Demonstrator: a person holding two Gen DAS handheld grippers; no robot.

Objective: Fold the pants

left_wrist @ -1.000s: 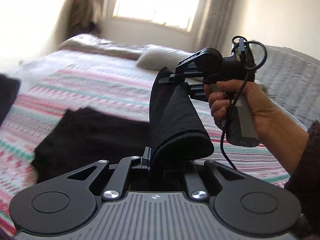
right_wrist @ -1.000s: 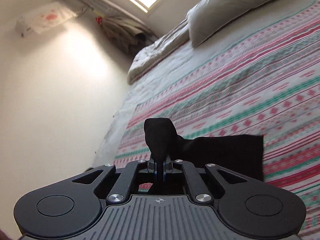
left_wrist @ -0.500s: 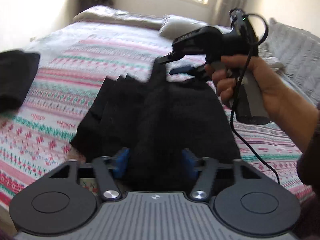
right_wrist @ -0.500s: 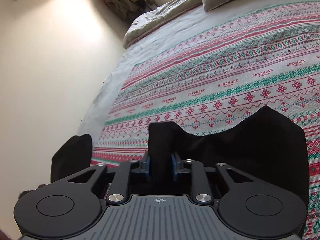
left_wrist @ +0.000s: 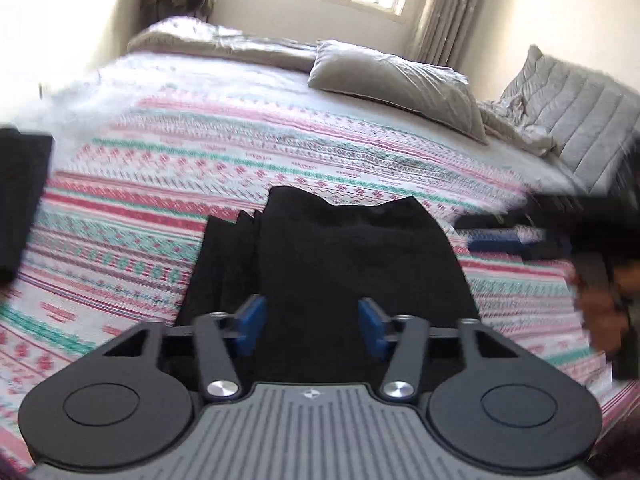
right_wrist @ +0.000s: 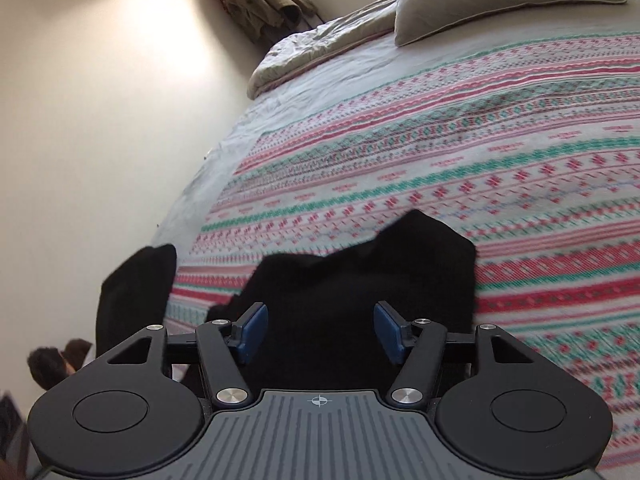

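Note:
The black pants [left_wrist: 340, 256] lie folded in a stack on the patterned bedspread [left_wrist: 240, 160], just ahead of my left gripper [left_wrist: 312, 326], which is open with blue pads either side of the cloth edge. In the right wrist view the same pants [right_wrist: 360, 280] lie on the bedspread [right_wrist: 480, 140] in front of my right gripper [right_wrist: 320, 332], also open and empty. The right gripper shows blurred at the right edge of the left wrist view [left_wrist: 560, 236], held in a hand.
Another black garment [left_wrist: 20, 200] lies at the bed's left edge; it also shows in the right wrist view [right_wrist: 132, 300]. A grey pillow [left_wrist: 392, 80] and rumpled duvet [left_wrist: 208, 40] lie at the head. A wall runs along the left.
Both grippers were shut on the lifted pants; they lowered the cloth onto the bed, opened and let go. The right gripper has pulled away to the right.

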